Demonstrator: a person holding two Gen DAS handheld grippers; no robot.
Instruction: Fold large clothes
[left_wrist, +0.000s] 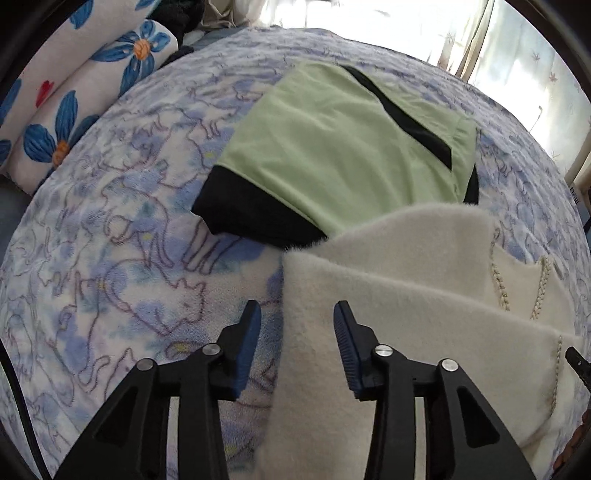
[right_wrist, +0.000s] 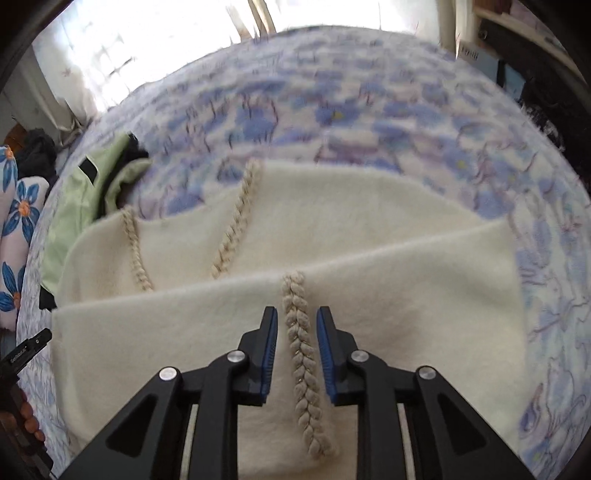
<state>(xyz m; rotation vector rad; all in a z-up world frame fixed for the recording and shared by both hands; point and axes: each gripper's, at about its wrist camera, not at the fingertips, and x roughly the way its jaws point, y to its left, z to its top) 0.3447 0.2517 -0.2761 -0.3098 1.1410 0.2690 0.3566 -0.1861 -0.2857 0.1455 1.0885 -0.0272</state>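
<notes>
A cream fleece garment (left_wrist: 406, 295) with braided trim lies folded in layers on the bed. My left gripper (left_wrist: 297, 314) hovers over its left edge, jaws apart; the edge runs between the fingers without being pinched. In the right wrist view the same garment (right_wrist: 388, 314) fills the foreground. My right gripper (right_wrist: 297, 317) stands open over it, straddling a braided trim strip (right_wrist: 295, 332) with a gap showing on each side of the braid. Two more braids (right_wrist: 236, 221) cross the lower layer behind.
A folded green and black garment (left_wrist: 332, 147) lies just beyond the cream one, partly under it. The blue cat-print blanket (left_wrist: 129, 221) covers the bed. Flowered pillows (left_wrist: 74, 103) line the left side. Bright curtains (right_wrist: 129, 44) hang behind the far edge, and shelves (right_wrist: 517, 44) stand at right.
</notes>
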